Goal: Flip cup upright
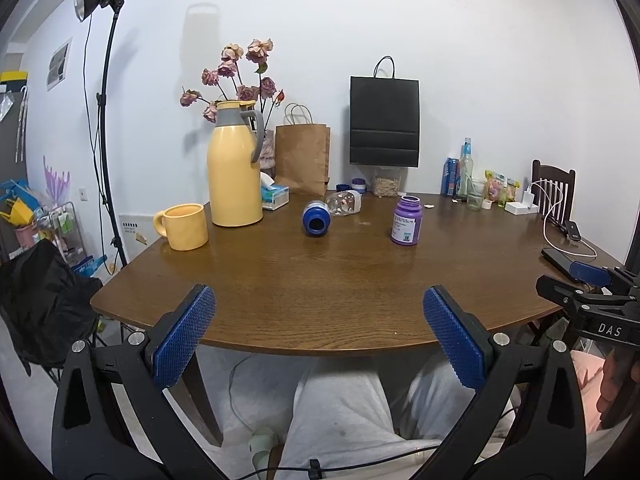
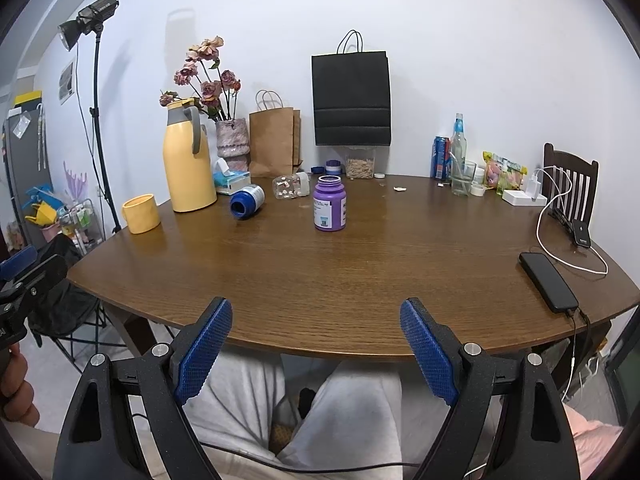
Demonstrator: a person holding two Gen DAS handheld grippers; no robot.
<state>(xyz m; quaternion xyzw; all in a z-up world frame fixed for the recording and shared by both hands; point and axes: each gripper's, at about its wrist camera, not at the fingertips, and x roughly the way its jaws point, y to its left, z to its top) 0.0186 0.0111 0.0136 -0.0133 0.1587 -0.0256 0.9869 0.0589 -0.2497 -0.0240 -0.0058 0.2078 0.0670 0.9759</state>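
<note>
The blue, white-bodied cylindrical cup [image 1: 316, 219] lies on its side mid-far on the brown wooden table [image 1: 320, 280], its mouth facing near. It is almost straight ahead of the left gripper [image 1: 319, 300] and far-left of the right gripper [image 2: 317, 308]. Both grippers gape wide, empty.

Lived-in home dining room, round wooden table [image 2: 360, 280] ahead of the grippers, yellow thermos [image 2: 188, 160], dried roses in a vase [image 2: 232, 138], paper bags [image 2: 274, 146], snacks [image 2: 502, 170], wooden chair [image 2: 572, 180] far right, studio light [image 2: 90, 16] far left
</note>
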